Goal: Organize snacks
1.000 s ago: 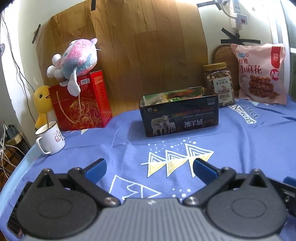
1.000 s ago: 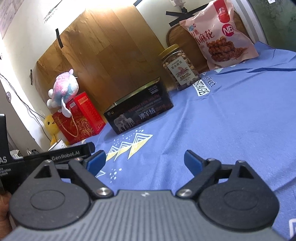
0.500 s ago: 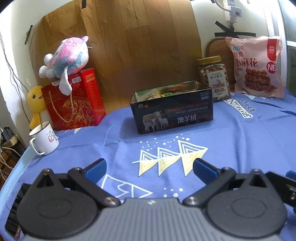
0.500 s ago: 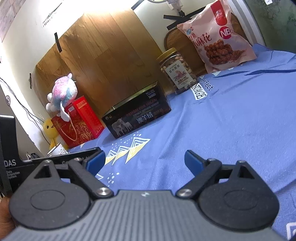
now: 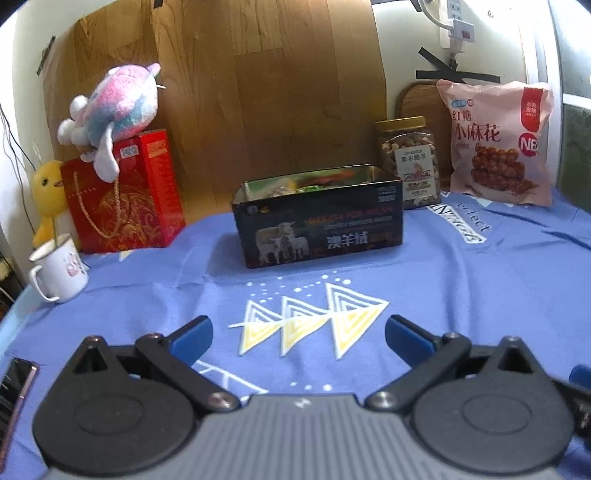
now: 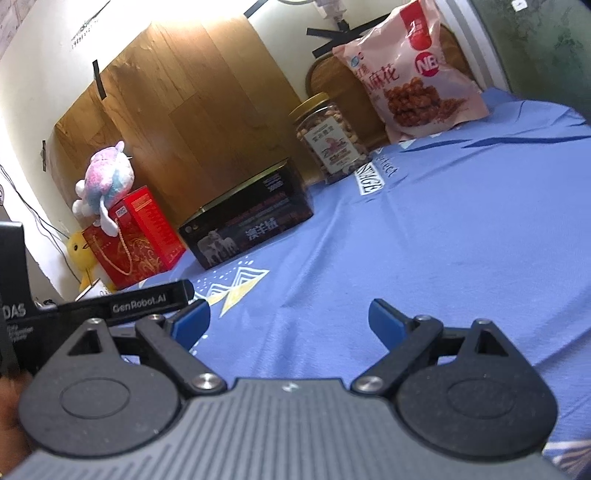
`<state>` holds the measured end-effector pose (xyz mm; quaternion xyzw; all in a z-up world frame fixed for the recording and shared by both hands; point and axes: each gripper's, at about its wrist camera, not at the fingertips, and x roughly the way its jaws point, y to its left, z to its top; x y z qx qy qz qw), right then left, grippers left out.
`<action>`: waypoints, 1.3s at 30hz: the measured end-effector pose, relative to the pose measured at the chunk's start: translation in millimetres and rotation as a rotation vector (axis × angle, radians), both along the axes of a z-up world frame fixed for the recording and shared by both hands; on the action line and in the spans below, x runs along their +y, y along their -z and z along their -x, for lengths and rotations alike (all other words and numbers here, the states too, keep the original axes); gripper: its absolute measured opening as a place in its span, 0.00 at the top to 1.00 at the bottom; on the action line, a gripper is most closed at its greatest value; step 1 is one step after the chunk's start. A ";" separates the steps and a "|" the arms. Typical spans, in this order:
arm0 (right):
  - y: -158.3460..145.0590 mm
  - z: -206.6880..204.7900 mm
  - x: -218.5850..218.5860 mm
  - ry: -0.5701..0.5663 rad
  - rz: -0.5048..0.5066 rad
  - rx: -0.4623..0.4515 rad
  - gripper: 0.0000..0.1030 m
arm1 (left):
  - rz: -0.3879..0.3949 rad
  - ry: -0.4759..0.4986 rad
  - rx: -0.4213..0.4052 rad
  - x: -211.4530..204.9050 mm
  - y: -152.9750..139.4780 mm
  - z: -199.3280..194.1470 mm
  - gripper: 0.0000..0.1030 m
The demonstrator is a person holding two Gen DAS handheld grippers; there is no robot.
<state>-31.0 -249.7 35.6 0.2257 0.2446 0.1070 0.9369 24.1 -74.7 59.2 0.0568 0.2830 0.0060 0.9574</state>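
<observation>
Two grippers hang low over a blue cloth [image 5: 480, 295], each with its blue-tipped fingers spread wide and nothing between them: the left gripper [image 5: 298, 334] faces the back of the table squarely, the right gripper [image 6: 289, 320] looks across it at a slant.

Much of the snack tin's contents stays out of sight. The open black tin [image 5: 319, 218] shows only a strip of colourful wrappers above its front wall, too blurred to name; from the right wrist its inside is hidden altogether. Small print on the nut jar [image 5: 408, 162] cannot be read. A dark flat object [image 5: 14, 384] is cut off at the lower left edge of the left view, and a sliver of blue at the right edge there is too little to identify. In the right view the left gripper's black body, marked GenRobot.AI, covers the white mug [image 5: 59, 271] almost entirely, and part of a hand shows blurred at the lower left corner.

Between both grippers and the tin lies bare cloth printed with yellow and white triangles [image 5: 310, 321]. The widest open stretch runs along the right, in front of the pink snack bag [image 5: 496, 144], which leans upright at the back just beside the jar. The jar stands just behind the tin's right corner.

On the left a plush toy [image 5: 112, 107] lies atop a red gift box [image 5: 125, 195], a yellow duck toy [image 5: 48, 195] behind it. A wood-grain sheet [image 5: 258, 92] is taped to the pale wall, with a power strip [image 5: 458, 22] above the bag.
</observation>
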 end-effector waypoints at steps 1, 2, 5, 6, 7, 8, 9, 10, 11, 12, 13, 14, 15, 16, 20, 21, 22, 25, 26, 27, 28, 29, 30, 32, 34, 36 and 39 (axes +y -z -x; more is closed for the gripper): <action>0.1 1.1 -0.9 0.003 0.002 0.002 0.08 | 0.007 0.004 0.002 -1.5 0.2 -0.2 0.00; 0.4 2.2 -2.1 0.006 0.001 0.003 0.08 | 0.009 0.011 0.003 -4.0 0.6 -1.2 0.00; 0.4 5.0 -5.6 0.021 0.004 0.000 0.08 | 0.000 0.031 -0.008 -12.4 1.4 -1.0 0.00; 0.7 5.4 -7.0 0.026 0.004 0.003 0.08 | -0.002 0.040 -0.008 -14.9 1.3 -1.1 0.00; 1.0 5.6 -8.4 0.030 0.003 0.005 0.08 | -0.003 0.047 -0.007 -16.9 1.3 -1.3 0.00; 1.4 5.7 -9.5 0.035 0.002 0.006 0.08 | -0.003 0.051 -0.008 -17.8 0.9 -1.8 0.00; 1.5 5.2 -10.8 0.039 0.002 0.007 0.08 | -0.004 0.053 -0.010 -18.8 0.7 -1.5 0.00; 1.7 5.3 -11.4 0.043 0.002 0.007 0.08 | -0.006 0.053 -0.010 -19.4 0.8 -1.0 0.00; 1.7 5.4 -12.0 0.046 0.001 0.005 0.08 | -0.008 0.052 -0.011 -19.6 1.0 -0.6 0.00; 1.7 5.6 -12.0 0.047 0.001 0.004 0.08 | -0.009 0.051 -0.013 -19.5 1.3 -0.3 0.00; 1.8 5.4 -11.9 0.047 0.002 0.003 0.08 | -0.009 0.050 -0.013 -19.1 1.6 -0.2 0.00; 2.0 5.0 -11.7 0.046 0.001 0.005 0.08 | -0.007 0.045 -0.013 -18.0 1.8 0.1 0.00; 2.0 4.8 -11.2 0.044 0.001 0.006 0.08 | -0.006 0.041 -0.013 -16.8 1.8 0.4 0.00; 2.1 4.7 -10.6 0.043 0.002 0.006 0.08 | -0.004 0.035 -0.014 -15.6 1.8 0.6 0.00; 3.0 5.6 -7.5 0.037 0.005 0.006 0.08 | -0.011 0.002 -0.023 -9.7 1.5 1.8 0.00; 3.2 5.8 -6.7 0.035 0.005 0.007 0.08 | -0.015 -0.007 -0.025 -8.5 1.5 1.9 0.00; 3.2 6.1 -5.9 0.033 0.006 0.008 0.08 | -0.020 -0.014 -0.028 -7.6 1.6 1.7 0.00; 2.6 6.0 -5.0 0.029 0.007 0.007 0.08 | -0.029 -0.018 -0.036 -6.1 1.8 2.9 0.00; 2.5 5.9 -4.4 0.026 0.008 0.007 0.08 | -0.030 -0.019 -0.037 -5.7 1.8 3.1 0.00; 2.5 5.9 -4.1 0.025 0.010 0.007 0.08 | -0.031 -0.019 -0.039 -5.6 1.7 3.3 0.00; 2.6 6.1 -3.8 0.024 0.010 0.008 0.08 | -0.030 -0.019 -0.040 -5.2 1.4 3.6 0.00; 2.8 6.1 -3.5 0.023 0.009 0.009 0.08 | -0.027 -0.017 -0.041 -4.9 1.3 4.0 0.00; 3.0 6.2 -3.4 0.022 0.008 0.010 0.08 | -0.027 -0.017 -0.040 -4.5 1.5 4.0 0.00; 3.3 6.3 -3.6 0.022 0.007 0.012 0.08 | -0.029 -0.020 -0.041 -4.0 1.7 4.3 0.00; 3.5 6.3 -3.9 0.025 0.004 0.014 0.08 | -0.030 -0.021 -0.040 -3.5 2.0 4.7 0.00; 3.7 6.8 -4.0 0.025 0.002 0.014 0.08 | -0.031 -0.020 -0.040 -3.4 2.2 5.2 0.00; 4.3 6.5 -4.4 0.025 0.000 0.013 0.08 | -0.028 -0.021 -0.040 -3.4 2.4 5.0 0.00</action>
